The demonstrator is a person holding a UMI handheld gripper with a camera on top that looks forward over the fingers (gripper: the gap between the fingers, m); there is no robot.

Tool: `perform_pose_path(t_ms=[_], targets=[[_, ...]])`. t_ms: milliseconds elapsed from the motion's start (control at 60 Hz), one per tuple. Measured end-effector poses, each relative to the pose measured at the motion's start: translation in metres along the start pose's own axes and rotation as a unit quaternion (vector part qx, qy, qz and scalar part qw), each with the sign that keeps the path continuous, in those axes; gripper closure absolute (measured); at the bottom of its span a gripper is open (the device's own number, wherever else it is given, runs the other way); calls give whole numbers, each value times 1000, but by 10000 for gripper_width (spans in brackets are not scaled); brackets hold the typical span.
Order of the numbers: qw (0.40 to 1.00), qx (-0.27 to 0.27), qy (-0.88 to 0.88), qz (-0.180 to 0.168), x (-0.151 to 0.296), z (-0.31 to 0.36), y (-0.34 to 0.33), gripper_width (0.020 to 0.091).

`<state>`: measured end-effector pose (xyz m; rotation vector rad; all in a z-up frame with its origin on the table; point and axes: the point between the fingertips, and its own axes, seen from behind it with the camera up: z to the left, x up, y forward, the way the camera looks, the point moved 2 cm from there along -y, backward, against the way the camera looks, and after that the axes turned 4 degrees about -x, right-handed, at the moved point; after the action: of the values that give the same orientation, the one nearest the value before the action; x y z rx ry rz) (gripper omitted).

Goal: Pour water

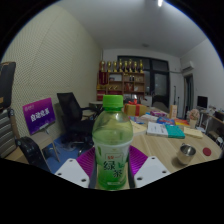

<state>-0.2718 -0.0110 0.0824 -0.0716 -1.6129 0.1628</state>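
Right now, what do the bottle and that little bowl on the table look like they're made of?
Bottle, between the tongs: clear plastic by the look, see-through walls, green cap, glossy label. Bowl: likely steel, grey with a shine. Table: pale wood finish, perhaps laminate.

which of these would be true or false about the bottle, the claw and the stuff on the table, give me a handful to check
1. The bottle stands between the fingers of the claw. True.
2. The bottle's cap is red. False: it is green, and it is on the bottle.
3. A small metal bowl sits on the wooden table, off to one side of the bottle. True.
4. The bottle lies on its side. False: it is upright.
5. A shelf with items on it stands against the far wall. True.
6. The table beyond the bottle holds only the bowl. False: books and papers lie there too.
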Motion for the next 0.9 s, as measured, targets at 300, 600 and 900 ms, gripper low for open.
perform_pose_path(t_ms=[300, 600, 900], targets=[[946, 59, 313, 59, 62, -32, 2, 752], [578, 120, 799, 116, 59, -124, -5, 755], [366, 138, 916, 90, 78, -147, -11, 754]])
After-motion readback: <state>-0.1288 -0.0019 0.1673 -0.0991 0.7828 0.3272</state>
